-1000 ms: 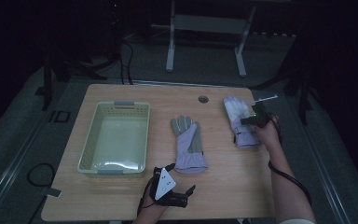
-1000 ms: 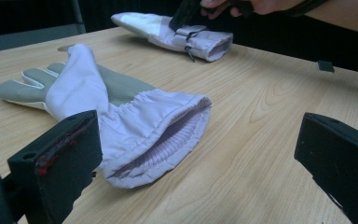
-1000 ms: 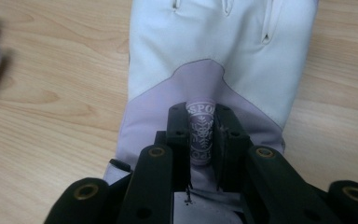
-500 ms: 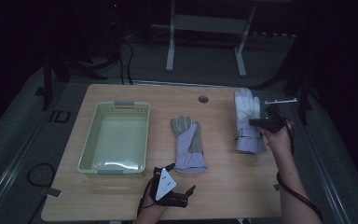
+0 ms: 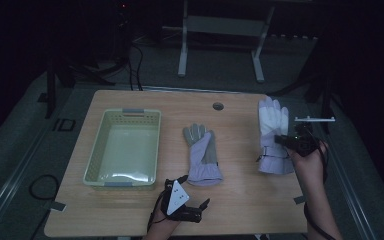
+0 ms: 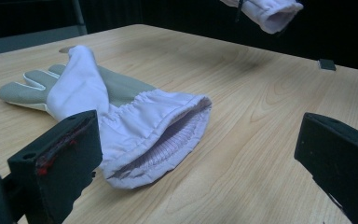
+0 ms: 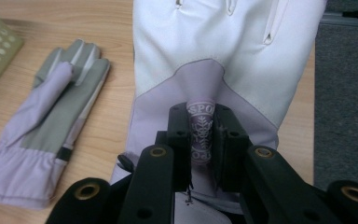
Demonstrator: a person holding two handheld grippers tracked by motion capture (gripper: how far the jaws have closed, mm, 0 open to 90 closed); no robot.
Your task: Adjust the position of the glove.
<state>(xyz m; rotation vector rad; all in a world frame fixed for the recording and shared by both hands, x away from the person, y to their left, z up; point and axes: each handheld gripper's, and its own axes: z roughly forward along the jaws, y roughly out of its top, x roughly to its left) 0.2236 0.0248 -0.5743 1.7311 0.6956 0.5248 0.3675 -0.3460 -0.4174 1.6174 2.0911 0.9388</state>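
Basket [image 5: 123,148] on left part of surface [image 5: 240,200], well apart from both gloves. Flat glove [image 5: 202,154] lies mid-surface, palm side grey, cuff toward left claw [image 5: 192,210]; path between them clear. Left claw released, jaws wide, resting near front edge. Held glove [image 5: 274,135] white over lilac, fingers pointing away, near right edge of surface, raised off it. Right claw [image 7: 200,140] clenched on fold of held glove bearing printed logo. Logo text partly hidden by jaws.
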